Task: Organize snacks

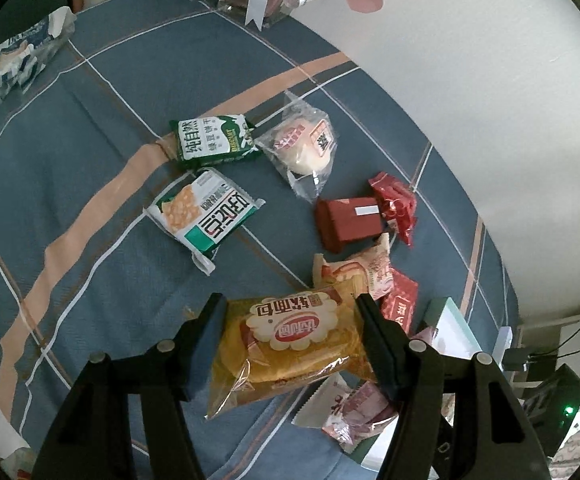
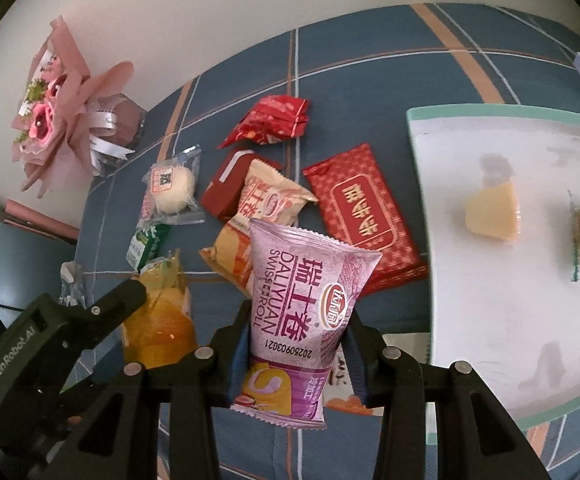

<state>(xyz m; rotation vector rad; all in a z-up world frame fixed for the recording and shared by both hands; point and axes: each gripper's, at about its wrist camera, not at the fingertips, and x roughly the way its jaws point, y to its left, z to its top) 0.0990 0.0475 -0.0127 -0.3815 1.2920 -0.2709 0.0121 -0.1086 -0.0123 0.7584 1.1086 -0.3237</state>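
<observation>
While both packs hang clear of the bed [image 1: 90, 128], we hold one snack in each gripper. Our left gripper [image 1: 290, 336] has its jaws about half spread and pressed against the two sides of the yellow bread pack [image 1: 290, 344], which sits crosswise between them with its crimped clear end hanging below. Our right gripper [image 2: 296, 344] has its jaws nearly closed on the purple Swiss roll pack [image 2: 302, 300], which stands up lengthwise between them, with its top seal beyond the jaw tips and its bottom seal behind them.

We judge both packs light, soft and air-puffed. The film looks glossy and likely slippery, and the cake inside would crush under a hard squeeze. The best hold is across the filled middle with gentle pressure, as we have it now; the crimped seals are stiffer but thin and could slide out.

Beyond the left jaws lie the loose snacks: a green biscuit pack [image 1: 214, 142], a white cracker pack [image 1: 204, 216], a clear-wrapped bun [image 1: 302, 150] and a red box [image 1: 348, 222]. To the right of the right jaws sits the white tray [image 2: 490, 300], with a yellow cake piece [image 2: 492, 212] already on it.
</observation>
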